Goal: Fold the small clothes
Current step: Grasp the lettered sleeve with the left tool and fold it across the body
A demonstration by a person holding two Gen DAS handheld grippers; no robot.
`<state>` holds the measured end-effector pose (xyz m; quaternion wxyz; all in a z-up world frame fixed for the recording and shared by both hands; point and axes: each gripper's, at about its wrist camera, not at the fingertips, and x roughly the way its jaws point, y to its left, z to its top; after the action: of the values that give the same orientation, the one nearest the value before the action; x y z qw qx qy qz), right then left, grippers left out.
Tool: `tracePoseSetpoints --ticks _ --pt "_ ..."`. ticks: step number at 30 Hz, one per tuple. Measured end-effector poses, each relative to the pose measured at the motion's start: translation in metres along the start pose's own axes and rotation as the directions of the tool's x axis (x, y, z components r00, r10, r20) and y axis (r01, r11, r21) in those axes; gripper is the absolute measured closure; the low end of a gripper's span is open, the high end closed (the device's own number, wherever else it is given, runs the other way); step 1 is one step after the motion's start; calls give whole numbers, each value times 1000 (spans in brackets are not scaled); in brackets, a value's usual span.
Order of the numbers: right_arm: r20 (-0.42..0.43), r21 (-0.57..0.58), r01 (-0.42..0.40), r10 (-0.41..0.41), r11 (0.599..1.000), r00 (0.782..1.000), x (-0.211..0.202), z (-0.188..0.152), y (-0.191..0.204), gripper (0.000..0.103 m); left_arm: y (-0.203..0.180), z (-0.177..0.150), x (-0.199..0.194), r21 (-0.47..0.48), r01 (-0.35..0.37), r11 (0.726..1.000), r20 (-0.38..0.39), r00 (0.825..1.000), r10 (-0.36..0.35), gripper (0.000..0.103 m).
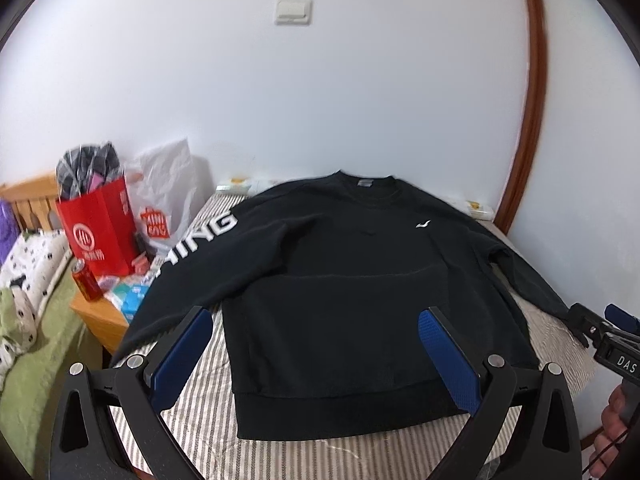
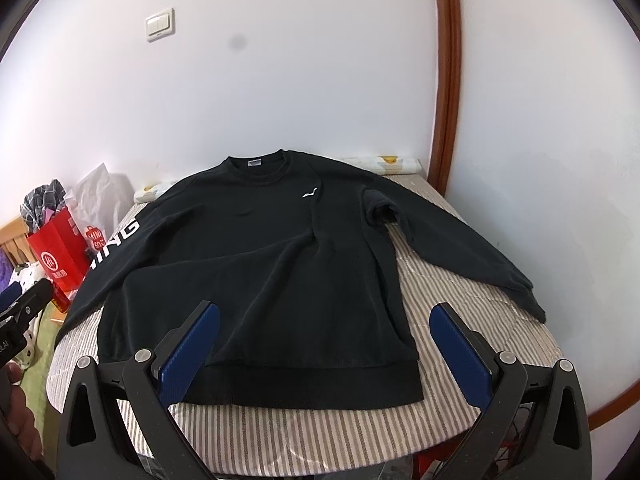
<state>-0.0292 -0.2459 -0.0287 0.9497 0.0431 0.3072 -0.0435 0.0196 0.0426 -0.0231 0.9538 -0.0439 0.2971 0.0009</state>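
Observation:
A black long-sleeved sweatshirt [image 1: 352, 280] lies flat and face up on a striped cloth surface [image 1: 280, 456], neck toward the wall, both sleeves spread out. White letters run down its left sleeve [image 1: 200, 236]. It also shows in the right wrist view [image 2: 260, 272]. My left gripper [image 1: 316, 320] is open and empty, above the hem's left part. My right gripper [image 2: 324, 316] is open and empty, above the hem's right corner. The right sleeve's cuff [image 2: 532, 300] lies near the surface's right edge.
A red paper bag [image 1: 100, 232], a white plastic bag [image 1: 168, 200] and a red can [image 1: 86, 280] stand on a wooden side table [image 1: 100, 320] at the left. A bed with green bedding [image 1: 32, 352] lies beyond. A white wall and brown door frame [image 2: 444, 80] stand behind.

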Motion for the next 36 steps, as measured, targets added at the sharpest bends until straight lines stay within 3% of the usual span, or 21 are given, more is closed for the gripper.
tracePoseSetpoints --ticks 9,13,19,24,28,36 --pt "-95 -35 -25 21 999 995 67 -6 19 0 65 -27 67 -143 -38 989 -134 991 19 0" --pt "-116 -74 -26 17 997 993 92 -10 31 0 96 -40 99 -243 -53 969 -205 979 2 1" --pt "-178 -101 -31 13 994 984 123 -13 43 0 130 -55 131 -360 -53 931 -238 970 -37 9" --pt "-211 -121 0 -25 993 977 143 -13 49 0 147 -62 145 -406 -58 912 -242 969 -47 14" --pt "-234 -121 7 -36 993 972 156 -12 52 0 161 -67 151 -448 -61 892 -243 968 -56 25" --pt "-232 -141 11 -44 990 972 163 -9 60 0 195 -74 146 -566 -7 824 -141 986 -89 32"
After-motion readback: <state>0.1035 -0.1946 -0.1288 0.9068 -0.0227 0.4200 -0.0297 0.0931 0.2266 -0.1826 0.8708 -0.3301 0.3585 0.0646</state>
